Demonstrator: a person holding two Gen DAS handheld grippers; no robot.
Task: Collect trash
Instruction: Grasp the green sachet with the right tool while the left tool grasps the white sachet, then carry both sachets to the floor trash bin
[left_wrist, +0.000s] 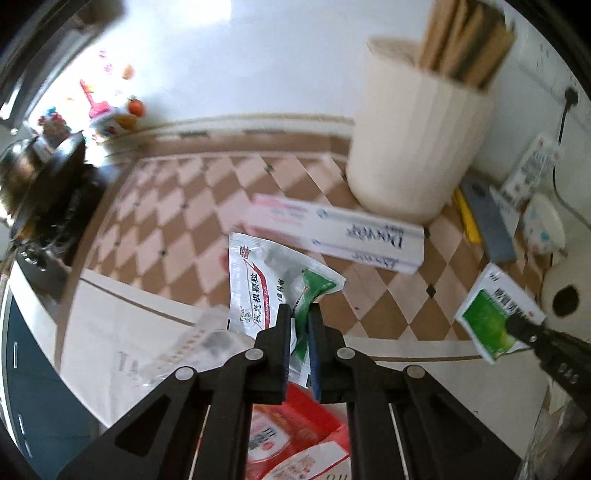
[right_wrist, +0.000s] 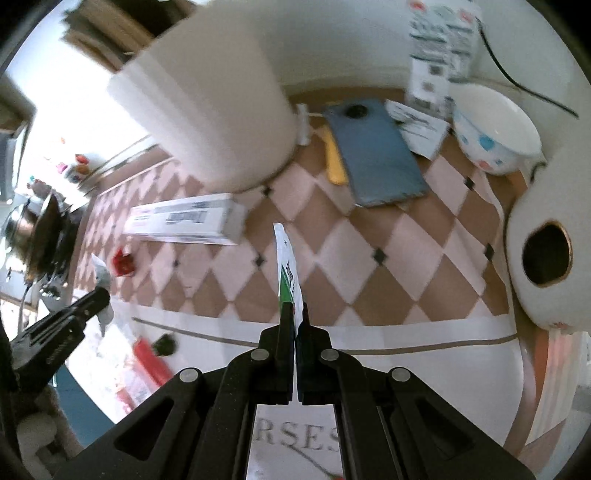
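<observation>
My left gripper is shut on a crumpled white, red and green medicine sachet, held above the checkered tablecloth. My right gripper is shut on a green and white sachet, seen edge-on in the right wrist view. That sachet also shows face-on in the left wrist view, pinched by the right gripper's tip. A tall cream bin holding cardboard stands at the back; it also shows in the right wrist view. The left gripper also shows at the left of the right wrist view.
A long white toothpaste box lies in front of the bin. A grey-blue notebook, yellow item, dotted bowl and paper roll sit to the right. A red packet lies below the left gripper. A pan stands left.
</observation>
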